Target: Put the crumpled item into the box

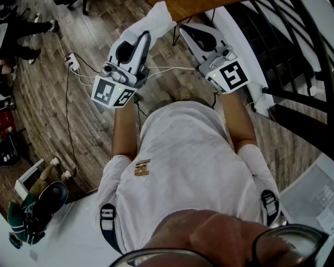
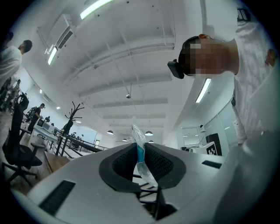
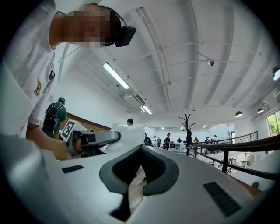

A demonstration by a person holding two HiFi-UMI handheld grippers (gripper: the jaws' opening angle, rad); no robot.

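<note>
In the head view my left gripper points away from the body and is shut on a crumpled white plastic item that sticks out past its tips. In the left gripper view a thin clear and blue fold of the crumpled item is pinched between the dark pads. My right gripper is held beside it, a little to the right, with its jaws together and nothing between them. The right gripper view shows its tips meeting, and beyond them the left gripper with the white item.
A brown wooden tabletop edge lies just beyond both grippers. A black railing runs along the right. White cables and a power strip lie on the wood floor at the left. A white surface is at the lower left.
</note>
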